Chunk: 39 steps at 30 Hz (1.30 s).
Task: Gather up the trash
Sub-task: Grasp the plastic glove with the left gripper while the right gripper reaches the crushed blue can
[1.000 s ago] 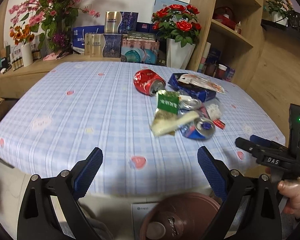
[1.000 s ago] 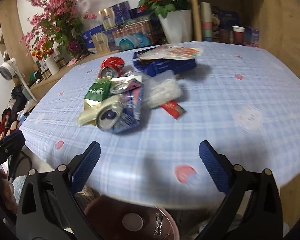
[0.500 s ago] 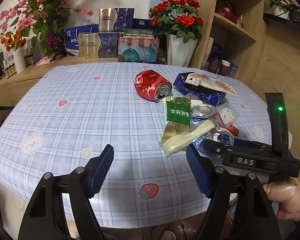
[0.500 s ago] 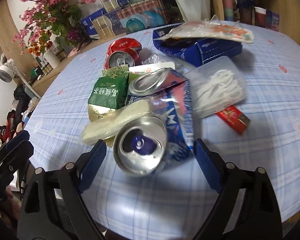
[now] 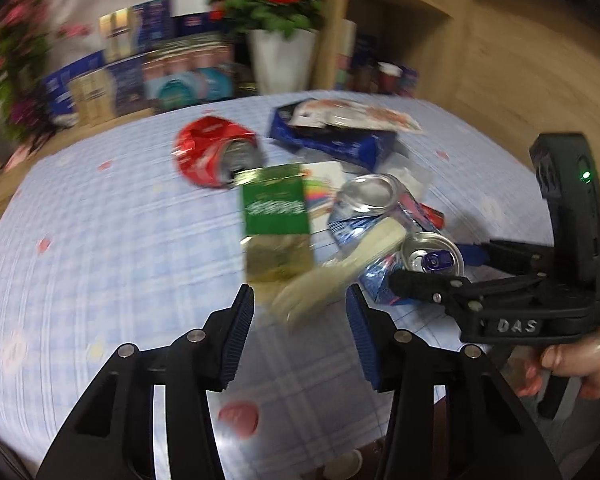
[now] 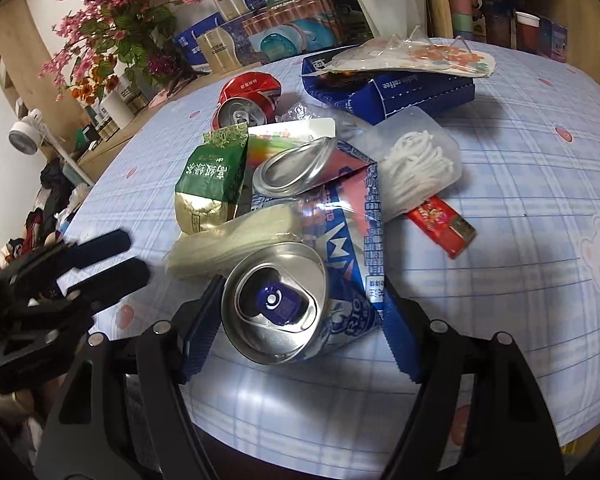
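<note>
Two grippers at trash pile | right gripper (image 6: 300,320) jaws flank blue can (image 6: 284,300), contact unclear | left gripper (image 5: 300,334) part-open, empty, before pale wrapper (image 5: 332,276)

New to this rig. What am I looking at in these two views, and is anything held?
There is no robot: a person holds a two-finger gripper in each hand, each with a fisheye camera looking along its fingers. In the left view, the left gripper is open above the tablecloth, facing a pale wrapper. In the right view, the right gripper brackets a crushed blue can, but contact is unclear. Also in the pile: a red can, a green tea packet and a blue box.
</note>
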Motion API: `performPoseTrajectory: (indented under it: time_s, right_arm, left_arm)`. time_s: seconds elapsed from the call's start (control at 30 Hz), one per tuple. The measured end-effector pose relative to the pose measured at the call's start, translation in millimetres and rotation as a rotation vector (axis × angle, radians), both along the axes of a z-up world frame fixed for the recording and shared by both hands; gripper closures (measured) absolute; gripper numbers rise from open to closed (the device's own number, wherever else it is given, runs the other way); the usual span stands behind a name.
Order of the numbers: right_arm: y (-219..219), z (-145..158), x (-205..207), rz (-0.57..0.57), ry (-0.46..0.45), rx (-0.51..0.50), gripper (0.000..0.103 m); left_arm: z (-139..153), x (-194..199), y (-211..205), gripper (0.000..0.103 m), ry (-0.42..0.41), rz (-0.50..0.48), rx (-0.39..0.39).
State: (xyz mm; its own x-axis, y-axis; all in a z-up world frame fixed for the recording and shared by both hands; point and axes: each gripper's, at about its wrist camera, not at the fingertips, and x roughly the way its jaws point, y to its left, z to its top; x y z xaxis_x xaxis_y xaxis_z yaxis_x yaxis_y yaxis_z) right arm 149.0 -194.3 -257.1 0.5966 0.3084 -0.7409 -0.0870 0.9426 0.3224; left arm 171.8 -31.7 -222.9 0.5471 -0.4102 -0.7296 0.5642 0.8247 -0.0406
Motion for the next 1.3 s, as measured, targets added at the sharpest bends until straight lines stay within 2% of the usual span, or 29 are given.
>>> performPoseTrajectory:
  time_s: [0.1,0.23,0.3,0.37,0.4,0.53,0.57,0.63,0.7,0.77,0.97,1.2,1.3]
  right_arm:
    - [-5,0,-1,0.016,0.003,-0.004,0.03]
    - [-9,1,-3,0.039,0.002,-0.012,0.03]
    - [-10,1,-2,0.048,0.003,-0.009,0.03]
    - [-11,1,-2,0.055,0.003,-0.011,0.03]
    - [-11,1,-1,0.058,0.002,-0.012,0.03]
    - [-11,0,-2,0.062,-0.001,-0.013,0.03]
    - [-11,0,-2,0.061,-0.002,-0.013,0.03]
    - [-11,1,-1,0.051,-0.003,-0.014,0.03]
    - [-11,2,-2,0.033,-0.015,-0.006,0.03]
    - [-10,2,-2,0.02,-0.016,-0.01,0.03]
    - [-8,-3,-4,0.014,-0.016,-0.032,0.029]
    - [-7,-3,-3,0.005,-0.018,-0.051,0.029]
    - [-8,-3,-5,0.015,-0.021,-0.045,0.029]
  left_arm:
    - [-4,15,-12,0.059,0.033,-0.068,0.03]
    - [-10,26,-24,0.06,0.099,-0.161,0.02]
    - [-15,27,-32,0.06,0.111,-0.199,0.056]
    - [-23,28,-40,0.06,0.093,-0.209,0.137]
    - [-26,29,-41,0.06,0.095,-0.21,0.153]
    - [-31,33,-41,0.061,0.111,-0.204,0.139]
    - [-30,32,-41,0.067,0.104,-0.202,0.138]
    - [-28,27,-40,0.072,0.079,-0.189,0.141]
    - [-24,18,-39,0.079,0.067,-0.176,0.109]
    - [-21,9,-36,0.081,0.076,-0.171,0.073]
    - [-17,-9,-27,0.082,0.096,-0.156,0.014]
    - [-2,-26,1,0.082,0.08,-0.043,-0.111]
    - [5,-35,19,0.082,0.08,0.051,-0.2]
